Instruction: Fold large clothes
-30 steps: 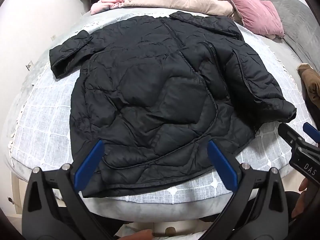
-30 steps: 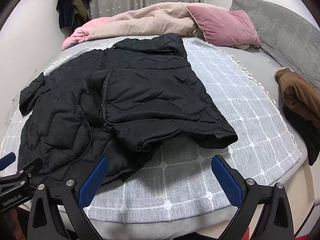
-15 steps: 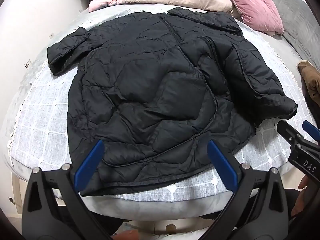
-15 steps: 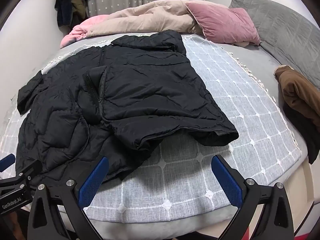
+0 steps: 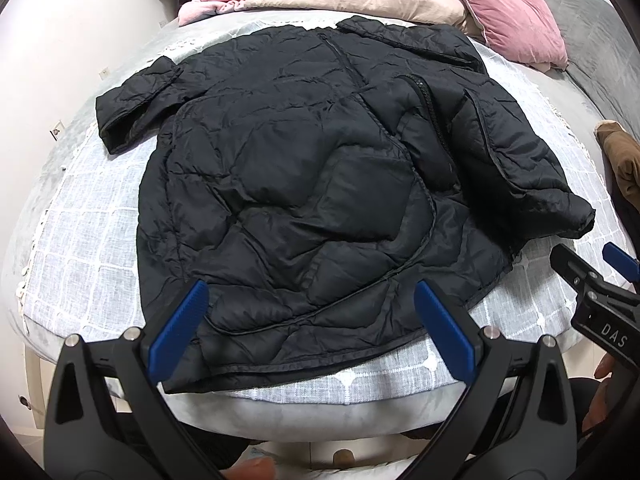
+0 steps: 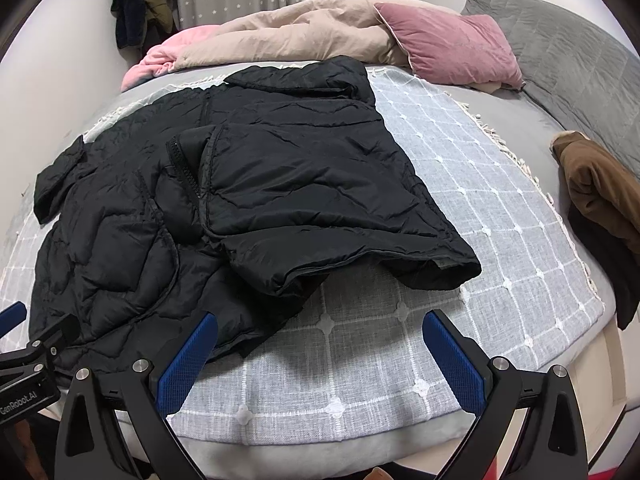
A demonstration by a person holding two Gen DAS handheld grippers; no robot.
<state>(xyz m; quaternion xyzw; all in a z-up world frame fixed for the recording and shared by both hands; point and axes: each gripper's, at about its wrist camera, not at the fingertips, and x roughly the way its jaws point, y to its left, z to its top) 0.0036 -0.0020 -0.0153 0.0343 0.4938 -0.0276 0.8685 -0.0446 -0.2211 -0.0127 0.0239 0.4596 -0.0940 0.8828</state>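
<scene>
A black quilted puffer jacket (image 5: 312,184) lies spread on the bed, hem toward me. Its right side and sleeve (image 6: 320,192) are folded over the body; the other sleeve (image 5: 136,108) sticks out at the far left. My left gripper (image 5: 308,328) hovers open above the hem, nothing between its blue pads. My right gripper (image 6: 320,356) is open over the bare bedspread (image 6: 360,344), just in front of the folded sleeve's cuff (image 6: 448,272). Each gripper shows at the edge of the other's view.
A white-grid bedspread covers the grey bed (image 5: 320,412). Behind the jacket lie a beige and pink duvet (image 6: 280,36), a pink pillow (image 6: 452,48) and a grey quilt (image 6: 568,64). A brown garment (image 6: 600,188) sits at the right edge. Dark clothes (image 6: 144,4) hang on the wall.
Both grippers have moved slightly forward and up over the bed, so the jacket sits a little lower in the views. The jacket itself has not moved. Both stay open.
</scene>
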